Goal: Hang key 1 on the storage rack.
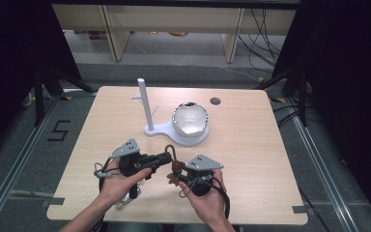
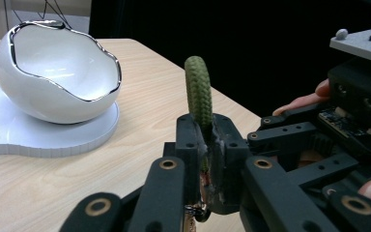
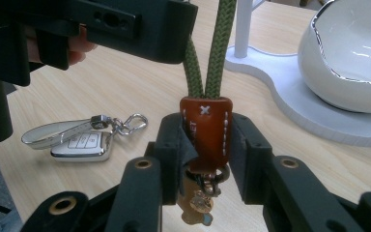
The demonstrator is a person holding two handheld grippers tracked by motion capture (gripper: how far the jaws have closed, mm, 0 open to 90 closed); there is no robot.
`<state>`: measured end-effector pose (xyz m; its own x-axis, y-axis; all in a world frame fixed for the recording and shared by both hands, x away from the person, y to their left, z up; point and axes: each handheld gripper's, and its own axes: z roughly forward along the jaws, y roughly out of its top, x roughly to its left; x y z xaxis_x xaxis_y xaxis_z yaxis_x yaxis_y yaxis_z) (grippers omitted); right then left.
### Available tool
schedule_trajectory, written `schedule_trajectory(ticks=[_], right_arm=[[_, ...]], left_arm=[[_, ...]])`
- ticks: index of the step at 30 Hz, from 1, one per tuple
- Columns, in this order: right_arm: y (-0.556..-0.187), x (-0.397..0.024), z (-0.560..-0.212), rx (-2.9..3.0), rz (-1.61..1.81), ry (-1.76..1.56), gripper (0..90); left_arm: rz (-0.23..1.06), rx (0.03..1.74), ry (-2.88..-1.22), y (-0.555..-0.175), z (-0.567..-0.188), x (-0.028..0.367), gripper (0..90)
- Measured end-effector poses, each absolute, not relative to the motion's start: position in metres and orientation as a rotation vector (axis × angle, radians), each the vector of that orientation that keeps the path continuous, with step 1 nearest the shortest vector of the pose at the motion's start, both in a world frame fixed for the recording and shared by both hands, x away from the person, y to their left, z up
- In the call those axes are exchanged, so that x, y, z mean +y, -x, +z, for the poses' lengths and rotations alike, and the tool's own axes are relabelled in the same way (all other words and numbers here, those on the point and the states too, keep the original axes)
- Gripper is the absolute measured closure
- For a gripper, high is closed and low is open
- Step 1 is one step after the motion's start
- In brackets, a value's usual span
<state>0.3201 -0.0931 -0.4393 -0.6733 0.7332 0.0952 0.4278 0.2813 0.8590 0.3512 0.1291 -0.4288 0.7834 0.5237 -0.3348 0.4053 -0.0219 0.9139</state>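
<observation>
we hold a keychain with a green braided cord loop (image 2: 198,89) and a brown leather tab (image 3: 206,133) between the two grippers, above the near part of the table (image 1: 251,159). its long axis runs from the tab, clamped in the right gripper (image 3: 206,145), to the loop, pinched tight in the left gripper (image 2: 206,145). both sets of jaws are narrow, pressing on it. small metal charms (image 3: 198,205) dangle under the tab. a car key fob (image 3: 79,145) lies on the table beside the left hand. farther off, well apart, a white egg-shaped bowl (image 1: 190,118) sits on a white stand (image 1: 166,131) with an upright post (image 1: 144,99).
</observation>
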Motion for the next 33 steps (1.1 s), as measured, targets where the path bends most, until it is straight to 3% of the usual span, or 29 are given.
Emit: schedule_trajectory(ticks=[23,33], right_arm=[[-0.3209,-0.0864,-0.4331,2.211,1.347,-0.983,66.4],[-0.3217,-0.0836,-0.4332,2.239,1.348,-0.996,59.3]], left_arm=[[0.2,0.715,-1.613,-0.3458,-0.4225,0.1313,84.2],[0.264,0.72,-1.607,-0.349,-0.4193,0.1384,84.4]])
